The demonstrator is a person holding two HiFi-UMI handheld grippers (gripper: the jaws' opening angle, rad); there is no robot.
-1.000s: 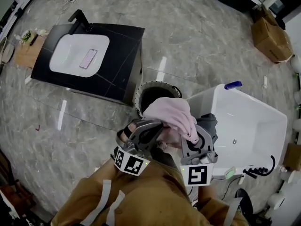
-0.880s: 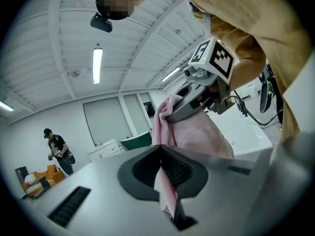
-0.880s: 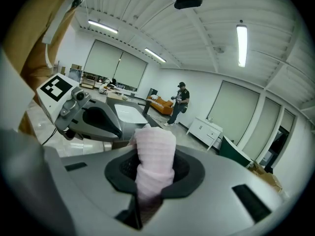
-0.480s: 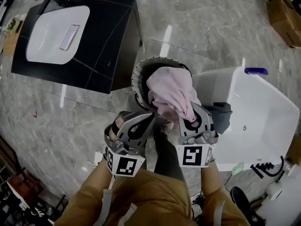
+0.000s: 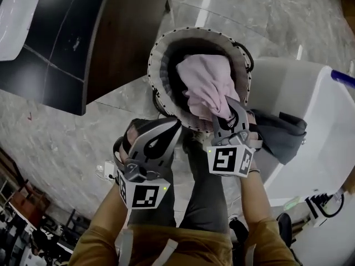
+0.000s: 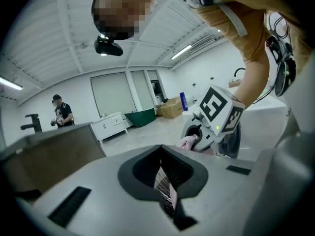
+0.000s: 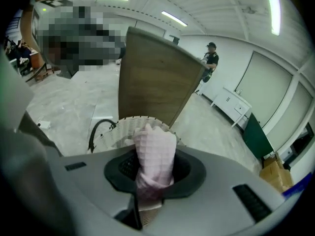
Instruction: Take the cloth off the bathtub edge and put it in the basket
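Note:
A pink waffle cloth [image 5: 206,87] hangs bunched over the mouth of the round woven basket [image 5: 160,54]. My right gripper [image 5: 223,114] is shut on its lower end. In the right gripper view the cloth [image 7: 155,154] stands up between the jaws of that gripper [image 7: 147,200], with the basket rim [image 7: 114,132] just beyond. My left gripper [image 5: 171,129] is beside the right one, short of the basket, shut with nothing in it. In the left gripper view its pads [image 6: 165,191] meet. The white bathtub [image 5: 330,121] is at the right.
A grey cloth [image 5: 282,133] is draped over the bathtub edge next to my right gripper. A dark vanity cabinet [image 5: 61,49] with a white sink [image 5: 14,15] stands left of the basket. A person [image 7: 209,58] stands far off across the room.
The right gripper has carried the pink cloth from beside the tub corner to over the basket opening. The left gripper has come along beside it, still shut.

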